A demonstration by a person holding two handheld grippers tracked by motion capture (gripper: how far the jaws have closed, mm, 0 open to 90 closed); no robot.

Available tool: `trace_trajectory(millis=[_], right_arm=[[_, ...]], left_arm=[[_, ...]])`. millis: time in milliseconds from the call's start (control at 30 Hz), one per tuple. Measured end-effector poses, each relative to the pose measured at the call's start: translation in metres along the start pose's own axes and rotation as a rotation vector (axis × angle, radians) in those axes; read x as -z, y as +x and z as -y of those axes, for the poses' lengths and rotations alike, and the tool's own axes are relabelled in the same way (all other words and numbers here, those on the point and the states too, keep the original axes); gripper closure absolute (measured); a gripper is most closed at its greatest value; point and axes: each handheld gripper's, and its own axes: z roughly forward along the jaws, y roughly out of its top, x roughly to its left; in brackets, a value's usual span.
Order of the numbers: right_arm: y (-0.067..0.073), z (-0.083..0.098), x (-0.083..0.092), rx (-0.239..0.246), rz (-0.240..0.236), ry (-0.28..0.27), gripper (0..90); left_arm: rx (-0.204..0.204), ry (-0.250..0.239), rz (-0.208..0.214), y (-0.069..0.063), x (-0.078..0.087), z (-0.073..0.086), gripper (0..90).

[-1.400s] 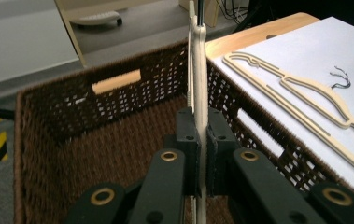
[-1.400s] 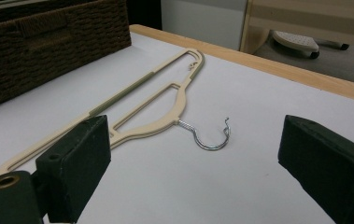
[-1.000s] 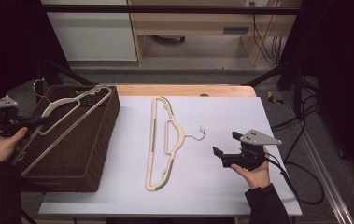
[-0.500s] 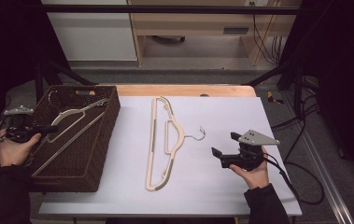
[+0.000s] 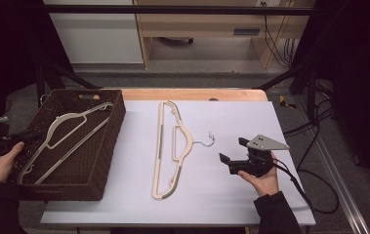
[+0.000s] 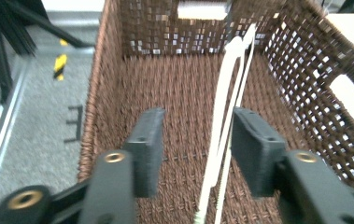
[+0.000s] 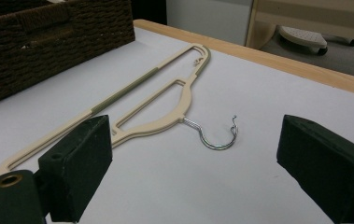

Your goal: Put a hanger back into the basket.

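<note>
The left gripper [image 6: 191,140] has just been opening, its jaws apparently clear of the hanger [image 5: 65,139] lying in the basket [image 5: 104,161]. Right of the basket, the right gripper [image 5: 231,155] gapes empty above the worktop [image 5: 231,117].

The cream hanger [image 5: 63,141] that hung raised over the wicker basket [image 5: 109,161] a second ago, its top poking above the basket's far rim, now lies down inside the basket, slanting from the far right corner toward the near left wall. The left gripper [image 5: 14,141], which pinched the hanger's near end, has sunk to the basket's left rim, and its jaws have just been opening; in the left gripper view the hanger's bars [image 6: 223,140] stand between the parted pads, close to the right one.
</note>
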Motion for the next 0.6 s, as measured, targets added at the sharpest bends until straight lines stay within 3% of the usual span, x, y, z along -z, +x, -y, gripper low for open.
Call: trace_trajectory(millis=[67,100,267,433,600], right_arm=[[-0.001,-0.001,-0.001,-0.004,-0.003,0.000,10.8],[-0.001,-0.001,-0.002,-0.002,-0.005,-0.002,11.0],[0.000,-0.004,-0.005,-0.004,-0.006,-0.005,11.3],[0.002,-0.007,-0.007,0.001,-0.016,-0.020,11.4],[0.001,-0.007,-0.008,0.003,-0.021,-0.015,11.4]], left_arm=[[-0.005,-0.043,0.001,-0.006,0.008,-0.001,46.7],[-0.006,-0.085,0.016,-0.013,0.015,-0.003,44.8],[-0.035,-0.192,0.090,-0.044,0.029,-0.006,34.1],[-0.087,-0.264,0.167,-0.081,0.032,-0.008,22.3],[-0.132,-0.278,0.228,-0.120,0.025,-0.006,14.5]])
